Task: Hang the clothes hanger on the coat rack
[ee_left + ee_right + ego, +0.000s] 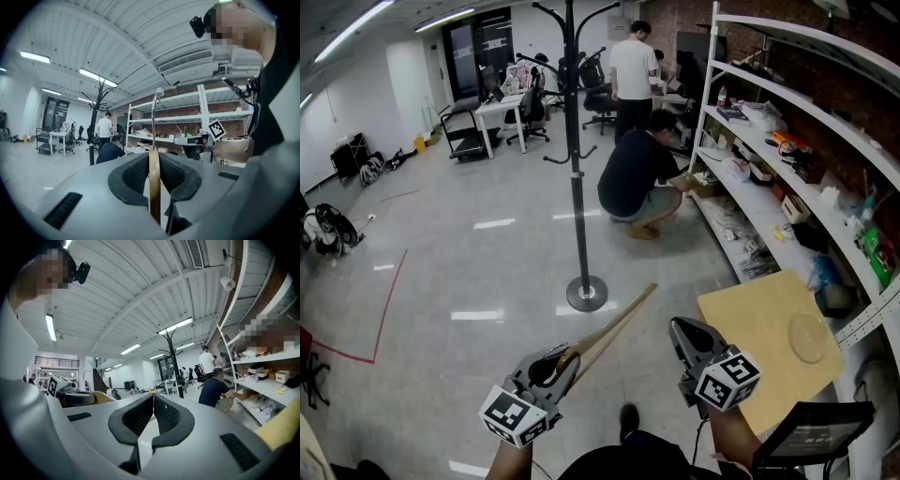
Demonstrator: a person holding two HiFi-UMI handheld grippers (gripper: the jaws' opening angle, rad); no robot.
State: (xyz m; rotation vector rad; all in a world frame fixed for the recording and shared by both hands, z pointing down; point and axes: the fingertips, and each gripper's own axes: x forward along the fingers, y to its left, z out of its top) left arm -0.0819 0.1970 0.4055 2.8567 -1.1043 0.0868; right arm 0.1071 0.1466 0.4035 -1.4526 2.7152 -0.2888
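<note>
clothes hanger (pixel 617 325): light wood, metal hook, lower centre of frame, slanting up to the right, one end clamped in left gripper (pixel 555 364), not on the coat rack | coat rack (pixel 574 169): black pole, curved hooks on top, round base, upright on floor, upper centre

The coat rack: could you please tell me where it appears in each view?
Head view: coat rack upper centre.
Left gripper view: coat rack left of centre.
Right gripper view: coat rack right of centre.
Shared landmark: crouching person beside it.
</note>
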